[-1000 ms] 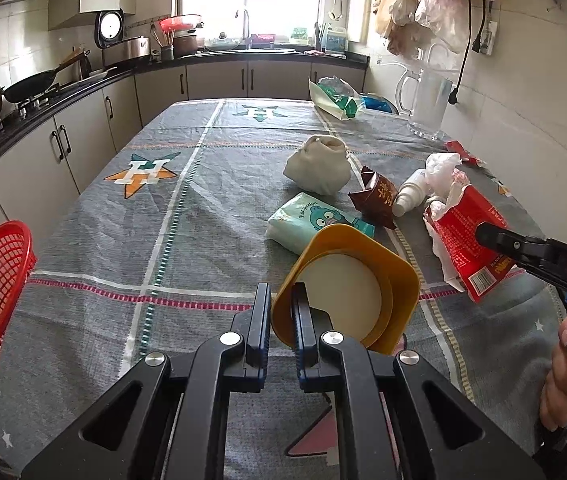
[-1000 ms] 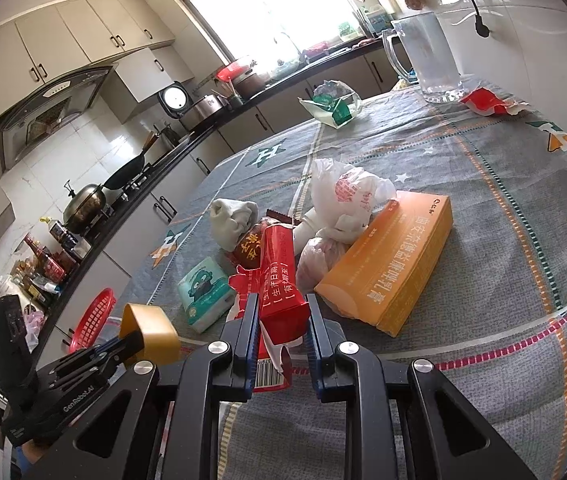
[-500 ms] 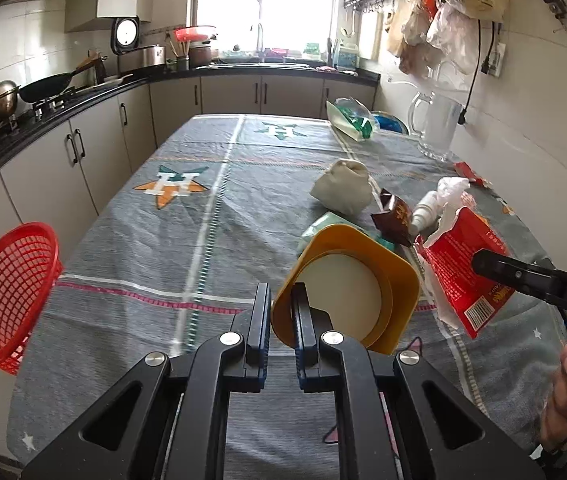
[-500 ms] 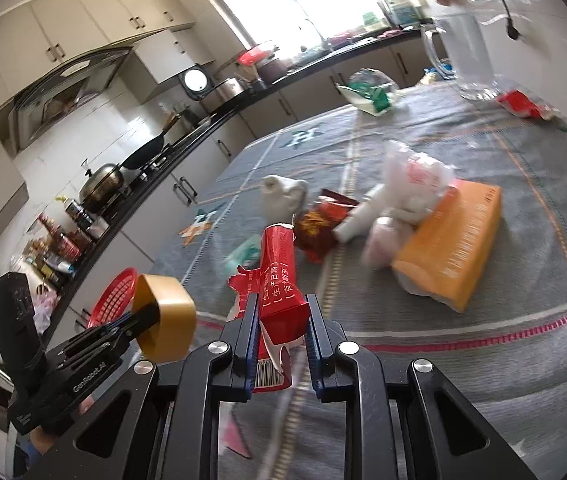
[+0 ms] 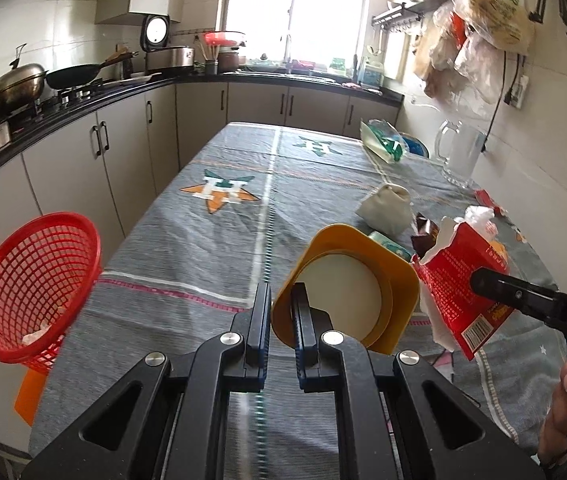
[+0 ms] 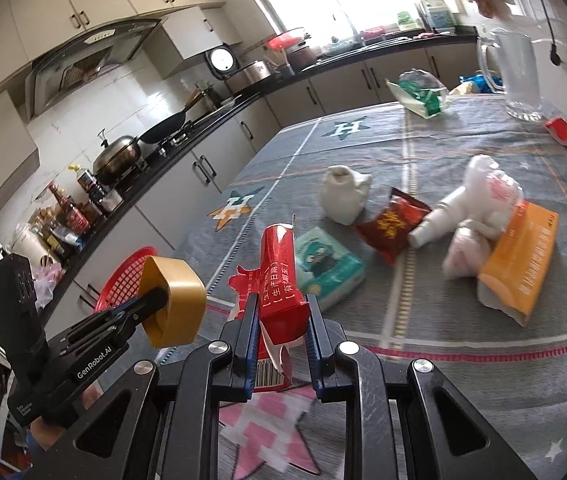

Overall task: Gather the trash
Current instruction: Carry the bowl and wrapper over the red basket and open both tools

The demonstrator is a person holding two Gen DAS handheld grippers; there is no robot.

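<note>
Both grippers have swung left toward the red basket (image 5: 37, 284), the left gripper (image 5: 281, 316) clamped on the yellow cup (image 5: 347, 292), the right gripper (image 6: 281, 330) on the red carton (image 6: 279, 276), both over the table's near edge; carrying step, next calls for reaching over the basket and releasing.

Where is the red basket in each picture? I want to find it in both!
Left wrist view: the red basket hangs off the table's left edge, big at mid-left of the picture.
Right wrist view: only a slice of the red basket shows, lower left, behind the yellow cup held by the left gripper.
Shared landmark: the white cloth pouch on the table.
</note>
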